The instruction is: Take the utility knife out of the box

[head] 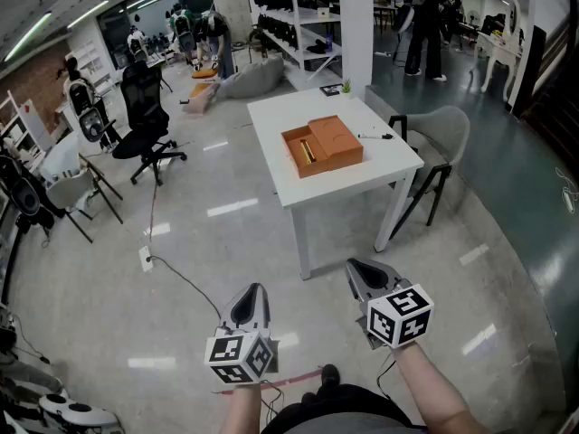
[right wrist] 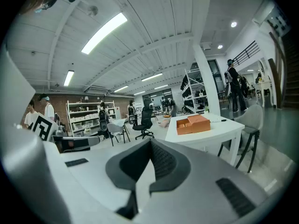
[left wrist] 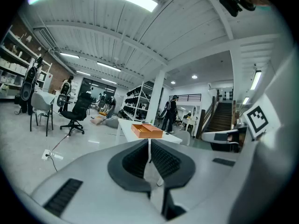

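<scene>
While the left hand-held gripper (head: 253, 295) and the right hand-held gripper (head: 357, 271) are held side by side over bare floor (head: 470, 233), each has its jaws pressed together with nothing between them. Open floor separates both from the near edge of the white table (head: 271, 116). The orange box (head: 336, 138) sits mid-table, clear of every edge; the utility knife (head: 308, 149) lies in its open left compartment. A grey chair (head: 434, 138) flanks the table's right side; a cable (head: 181, 278) trails at left
</scene>
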### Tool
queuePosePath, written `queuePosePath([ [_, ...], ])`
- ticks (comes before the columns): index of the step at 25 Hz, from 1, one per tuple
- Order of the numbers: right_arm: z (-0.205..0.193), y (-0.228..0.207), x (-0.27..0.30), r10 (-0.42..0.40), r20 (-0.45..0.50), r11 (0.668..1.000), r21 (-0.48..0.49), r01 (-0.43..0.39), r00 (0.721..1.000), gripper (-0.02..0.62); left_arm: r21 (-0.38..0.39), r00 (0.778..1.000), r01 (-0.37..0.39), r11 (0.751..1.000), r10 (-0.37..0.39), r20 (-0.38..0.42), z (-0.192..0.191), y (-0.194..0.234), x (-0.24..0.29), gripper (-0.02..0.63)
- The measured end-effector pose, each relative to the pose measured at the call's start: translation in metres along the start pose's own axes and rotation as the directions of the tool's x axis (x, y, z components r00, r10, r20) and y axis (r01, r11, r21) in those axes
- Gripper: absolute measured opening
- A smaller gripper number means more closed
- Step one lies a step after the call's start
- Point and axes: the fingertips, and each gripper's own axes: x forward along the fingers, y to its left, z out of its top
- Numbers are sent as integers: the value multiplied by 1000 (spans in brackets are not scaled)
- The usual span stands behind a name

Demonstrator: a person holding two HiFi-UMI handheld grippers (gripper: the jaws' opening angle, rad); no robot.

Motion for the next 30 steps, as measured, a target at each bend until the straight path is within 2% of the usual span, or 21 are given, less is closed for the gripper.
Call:
queuePosePath([
  [8,-1,-4,19,23,-13,1000,3,-23,1000,0,-15,999,-34,999,34,-14,-2,15,14,23],
  [25,7,-24,44,80,6,997,20,-80,997,2,4,998,-59,998,60,-36,-4,10,45,23],
  [30,13,-27,51,95,8,995,3,-95,995,29,9,997,-57,998,57,-42,-5,10,56,23],
])
